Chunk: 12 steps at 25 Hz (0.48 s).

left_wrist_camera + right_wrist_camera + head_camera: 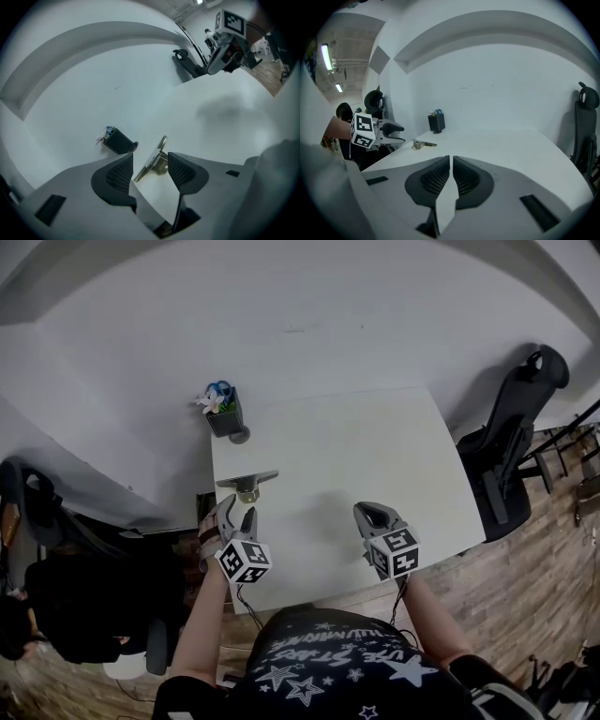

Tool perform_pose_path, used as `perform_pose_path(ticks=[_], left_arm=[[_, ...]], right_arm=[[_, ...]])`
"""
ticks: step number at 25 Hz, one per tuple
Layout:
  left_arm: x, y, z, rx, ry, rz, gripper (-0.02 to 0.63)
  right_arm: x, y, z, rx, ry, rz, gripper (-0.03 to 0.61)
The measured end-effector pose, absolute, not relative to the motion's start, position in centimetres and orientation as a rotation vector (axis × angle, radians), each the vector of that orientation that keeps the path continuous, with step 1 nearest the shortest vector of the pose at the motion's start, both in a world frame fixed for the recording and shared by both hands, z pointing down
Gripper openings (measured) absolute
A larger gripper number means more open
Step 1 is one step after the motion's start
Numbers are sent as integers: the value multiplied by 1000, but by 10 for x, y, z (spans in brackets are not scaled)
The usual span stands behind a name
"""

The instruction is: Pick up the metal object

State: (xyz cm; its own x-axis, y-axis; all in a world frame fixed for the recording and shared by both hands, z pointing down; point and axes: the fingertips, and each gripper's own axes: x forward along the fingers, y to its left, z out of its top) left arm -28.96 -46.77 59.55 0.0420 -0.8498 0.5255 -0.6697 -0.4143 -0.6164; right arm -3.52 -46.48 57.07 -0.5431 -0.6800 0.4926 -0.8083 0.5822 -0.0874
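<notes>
My left claw is wide apart, nothing gripped. The flat silvery metal object w/ a brassy stub under it lies on the white table by its left edge, just ahead of the claw tips & lined up w/ the gap; pads not on it. My right claw is shut, empty, over the table's near right part. A black square pen holder stands at the far left corner.

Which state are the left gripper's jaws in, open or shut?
Open: on the left gripper, the dark ribbed pads stand apart; the flat metal object lies untouched beyond them.
</notes>
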Motion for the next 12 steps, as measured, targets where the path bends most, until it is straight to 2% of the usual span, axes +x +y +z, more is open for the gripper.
perform_pose_path(ticks=[12], left_arm=[[-292, -511, 635, -1981, 1283, -1475, 242]], right_arm=[[-44, -493, 585, 1259, -2356, 491, 52]])
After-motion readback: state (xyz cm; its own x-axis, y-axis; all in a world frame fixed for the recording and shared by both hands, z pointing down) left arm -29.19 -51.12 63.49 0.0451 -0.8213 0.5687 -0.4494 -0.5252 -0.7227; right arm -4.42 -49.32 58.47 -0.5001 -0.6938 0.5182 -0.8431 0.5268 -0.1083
